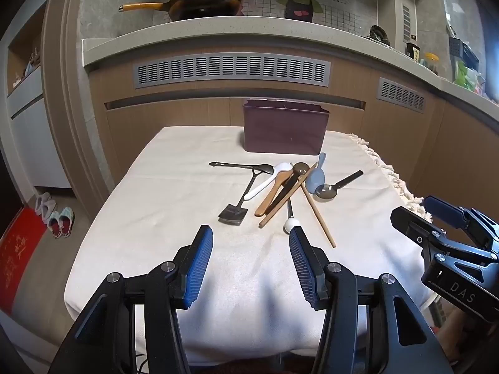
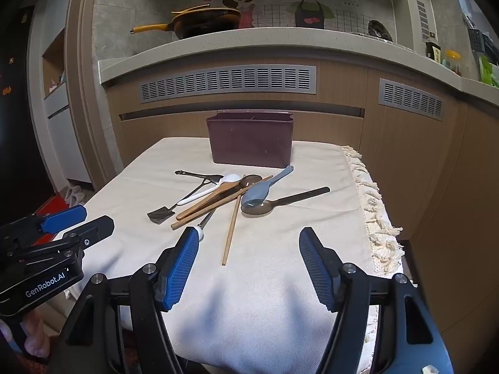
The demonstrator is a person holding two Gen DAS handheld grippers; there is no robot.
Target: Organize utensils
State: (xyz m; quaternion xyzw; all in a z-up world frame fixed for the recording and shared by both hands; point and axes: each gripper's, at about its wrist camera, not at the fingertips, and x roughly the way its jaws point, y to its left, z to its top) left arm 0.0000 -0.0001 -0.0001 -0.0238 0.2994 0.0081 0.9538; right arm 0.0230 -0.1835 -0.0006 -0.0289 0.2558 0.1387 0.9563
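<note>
A pile of utensils lies on the cream cloth: a black slotted spatula (image 1: 233,215) (image 2: 160,214), a white spoon (image 1: 265,182), a wooden spoon (image 1: 274,193) (image 2: 205,201), wooden chopsticks (image 1: 318,215) (image 2: 230,233), a grey-blue spoon (image 1: 315,177) (image 2: 265,188) and a dark metal spoon (image 1: 335,187) (image 2: 274,204). A dark purple box (image 1: 285,126) (image 2: 251,138) stands behind them. My left gripper (image 1: 251,243) (image 2: 84,219) is open and empty, just short of the pile. My right gripper (image 2: 249,243) (image 1: 414,210) is open and empty, near the chopstick's end.
The small table (image 1: 174,249) wears a cream cloth with a fringed right edge (image 2: 374,215). Wooden cabinets and a counter (image 1: 218,35) with a yellow-handled pan (image 1: 199,3) rise behind. Slippers (image 1: 59,218) and a red mat (image 1: 18,249) lie on the floor at left.
</note>
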